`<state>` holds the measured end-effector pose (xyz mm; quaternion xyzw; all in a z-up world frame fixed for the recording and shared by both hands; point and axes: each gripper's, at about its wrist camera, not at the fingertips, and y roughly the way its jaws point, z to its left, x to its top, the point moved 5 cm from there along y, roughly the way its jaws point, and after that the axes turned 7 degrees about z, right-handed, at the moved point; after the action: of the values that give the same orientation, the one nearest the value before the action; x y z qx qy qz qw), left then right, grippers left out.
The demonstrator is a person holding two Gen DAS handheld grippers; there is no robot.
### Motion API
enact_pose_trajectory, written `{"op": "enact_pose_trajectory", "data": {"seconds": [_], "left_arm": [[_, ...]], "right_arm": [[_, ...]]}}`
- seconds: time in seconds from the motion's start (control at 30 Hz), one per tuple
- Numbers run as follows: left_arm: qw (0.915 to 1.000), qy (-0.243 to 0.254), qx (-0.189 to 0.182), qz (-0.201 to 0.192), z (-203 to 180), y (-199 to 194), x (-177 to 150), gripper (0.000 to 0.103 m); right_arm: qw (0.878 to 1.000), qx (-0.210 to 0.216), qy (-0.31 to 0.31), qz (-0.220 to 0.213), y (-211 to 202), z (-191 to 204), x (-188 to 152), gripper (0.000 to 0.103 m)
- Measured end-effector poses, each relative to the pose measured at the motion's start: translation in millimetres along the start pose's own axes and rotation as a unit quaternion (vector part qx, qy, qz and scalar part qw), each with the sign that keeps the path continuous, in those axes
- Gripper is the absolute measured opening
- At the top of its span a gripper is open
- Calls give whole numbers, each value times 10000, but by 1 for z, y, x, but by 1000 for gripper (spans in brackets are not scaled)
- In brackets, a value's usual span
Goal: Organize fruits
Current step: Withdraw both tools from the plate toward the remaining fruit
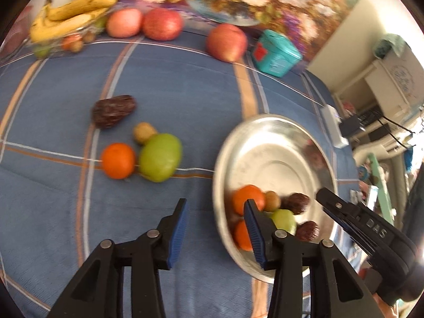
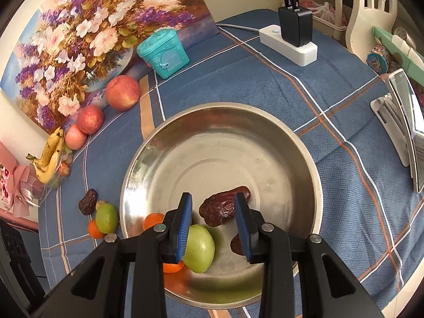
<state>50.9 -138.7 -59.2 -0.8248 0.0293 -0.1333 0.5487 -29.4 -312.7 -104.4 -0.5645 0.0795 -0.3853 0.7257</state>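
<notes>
A steel bowl [image 1: 267,143] [image 2: 222,137] on the blue cloth holds oranges [image 1: 248,198] [image 2: 153,220], a green fruit [image 1: 285,221] [image 2: 199,249], dates [image 1: 298,202] [image 2: 225,209] and a small brown fruit [image 1: 272,201]. Left of the bowl lie a date [image 1: 114,110] [image 2: 88,201], a small brown fruit [image 1: 144,132], an orange [image 1: 118,160] [image 2: 95,230] and a green fruit [image 1: 160,157] [image 2: 106,217]. My left gripper [image 1: 216,205] is open and empty over the cloth at the bowl's near left rim. My right gripper [image 2: 213,198] is open and empty just above the bowl's fruit; it also shows in the left wrist view [image 1: 326,194].
At the back stand three apples [image 1: 226,42] [image 2: 123,92], bananas [image 1: 71,13] [image 2: 50,159] on a glass dish, a teal box [image 1: 275,53] [image 2: 164,50] and a flower painting [image 2: 92,31]. A power strip [image 2: 288,42] with chargers and a phone on a stand [image 2: 405,129] are at the right.
</notes>
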Motion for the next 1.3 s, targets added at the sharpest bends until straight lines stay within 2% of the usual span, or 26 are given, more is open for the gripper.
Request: {"op": "enact_pose_trajectory", "data": {"seconds": [0.1, 0.17, 0.2, 0.43, 0.6, 0.63, 0.7, 0.73, 0.77, 0.83, 0.93, 1.13, 1.23, 1.3], "left_arm": [[9995, -195, 230, -80, 16, -4, 4, 53], [9982, -409, 422, -149, 28, -7, 7, 64], [9968, -570, 538, -181, 37, -8, 8, 66], [9892, -1136, 877, -297, 76, -15, 11, 67], [9852, -1284, 1040, -452, 85, -22, 12, 75], [9843, -1312, 1083, -473, 87, -23, 13, 76], [9835, -1321, 1137, -477, 87, -23, 12, 80], [9830, -1324, 1179, -478, 88, -23, 12, 85], [9825, -1327, 1221, -478, 88, -23, 11, 92], [9805, -1334, 1360, -484, 92, -24, 9, 99], [9787, -1349, 1461, -517, 95, -25, 11, 100], [9740, -1423, 1648, -628, 103, -29, 12, 103], [9687, -1482, 1866, -695, 110, -34, 12, 103], [9666, -1479, 1963, -728, 112, -36, 13, 103]], "right_arm": [[9999, -41, -165, 28, 2, 6, -1, 34], [9995, -62, -315, 55, 4, 14, -3, 34], [9992, -86, -395, 63, 5, 18, -5, 34], [9960, -182, -873, 89, 9, 40, -12, 34], [9936, -219, -1105, 71, 10, 50, -14, 35], [9933, -239, -1131, 68, 11, 51, -14, 37], [9930, -258, -1153, 78, 12, 51, -15, 52], [9927, -278, -1168, 74, 12, 52, -15, 65], [9925, -295, -1183, 68, 12, 52, -15, 69], [9918, -363, -1227, 40, 12, 53, -15, 69], [9901, -535, -1295, 5, 13, 53, -15, 77], [9893, -569, -1345, -23, 15, 53, -14, 77], [9877, -679, -1403, -145, 13, 55, -14, 100], [9877, -620, -1421, -220, 11, 56, -14, 100]]}}
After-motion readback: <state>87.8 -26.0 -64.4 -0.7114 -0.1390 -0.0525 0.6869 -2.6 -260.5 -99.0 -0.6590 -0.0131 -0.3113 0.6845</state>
